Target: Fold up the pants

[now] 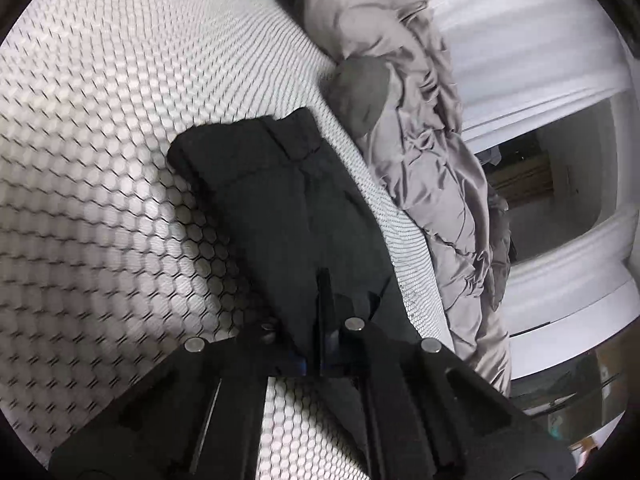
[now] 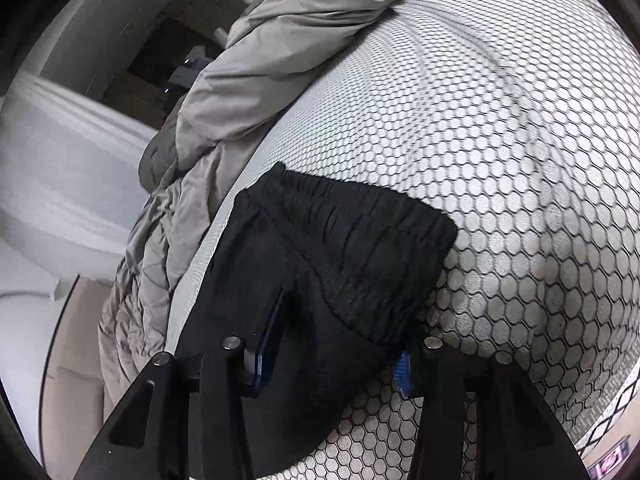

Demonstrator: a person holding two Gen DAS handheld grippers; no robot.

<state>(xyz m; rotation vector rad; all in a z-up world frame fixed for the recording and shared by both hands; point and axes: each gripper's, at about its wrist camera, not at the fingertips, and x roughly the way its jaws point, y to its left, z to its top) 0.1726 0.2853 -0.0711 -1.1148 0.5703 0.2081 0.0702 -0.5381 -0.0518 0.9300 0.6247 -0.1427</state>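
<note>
Black pants [image 1: 280,200] lie folded in a compact stack on a mattress [image 1: 100,120] with a white cover printed in dark hexagons. In the left wrist view my left gripper [image 1: 323,280] is shut, its fingers pressed together on the near edge of the pants, where a flap of fabric rises beside them. In the right wrist view the elastic waistband of the pants [image 2: 360,216] faces away from me. My right gripper [image 2: 340,328] stands open, with a bulge of the fabric between its blue pads [image 2: 270,336]; the right pad is partly hidden by cloth.
A crumpled grey duvet [image 1: 420,140] [image 2: 240,60] is heaped along the mattress [image 2: 500,120] edge, close beside the pants. Beyond it are white moulded panels [image 1: 540,40] and a dark gap to the floor. The mattress stretches on past the waistband.
</note>
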